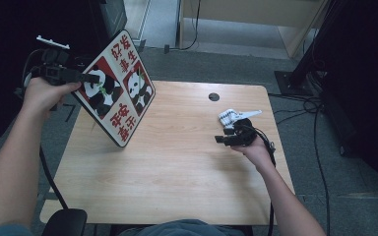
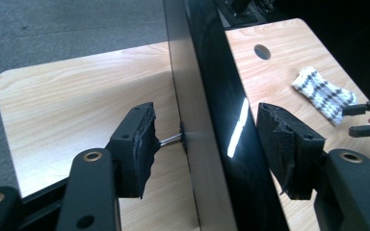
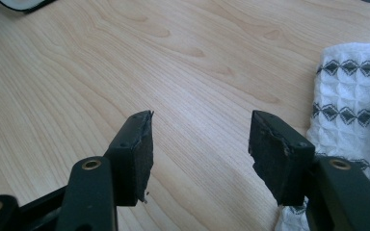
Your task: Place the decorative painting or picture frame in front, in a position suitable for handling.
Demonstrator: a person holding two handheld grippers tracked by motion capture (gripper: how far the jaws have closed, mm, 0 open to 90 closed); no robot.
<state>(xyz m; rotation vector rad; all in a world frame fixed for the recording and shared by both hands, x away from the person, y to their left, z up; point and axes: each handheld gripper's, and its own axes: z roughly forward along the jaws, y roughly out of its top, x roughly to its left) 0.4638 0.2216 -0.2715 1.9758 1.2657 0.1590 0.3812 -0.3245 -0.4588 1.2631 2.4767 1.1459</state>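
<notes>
A picture frame [image 1: 120, 91] with panda pictures and red characters hangs tilted over the table's left side, its lowest corner close to the wooden table [image 1: 177, 167]. My left gripper [image 1: 91, 77] grips its upper left edge. In the left gripper view the frame [image 2: 197, 120] stands edge-on between the jaws of the left gripper [image 2: 204, 144]: one pad meets a metal tab on its back, the other lies against the dark glass. My right gripper [image 1: 221, 139] rests open low over the table, beside a white patterned cloth [image 1: 229, 117]. Nothing lies between the jaws of the right gripper [image 3: 200, 144]; the cloth [image 3: 351, 96] is to their right.
A round cable hole [image 1: 214, 97] sits near the table's far edge. Cables [image 1: 320, 128] trail over the grey carpet to the right, by a dark stand [image 1: 295, 78]. A black chair part [image 1: 64, 222] pokes up at the near left corner.
</notes>
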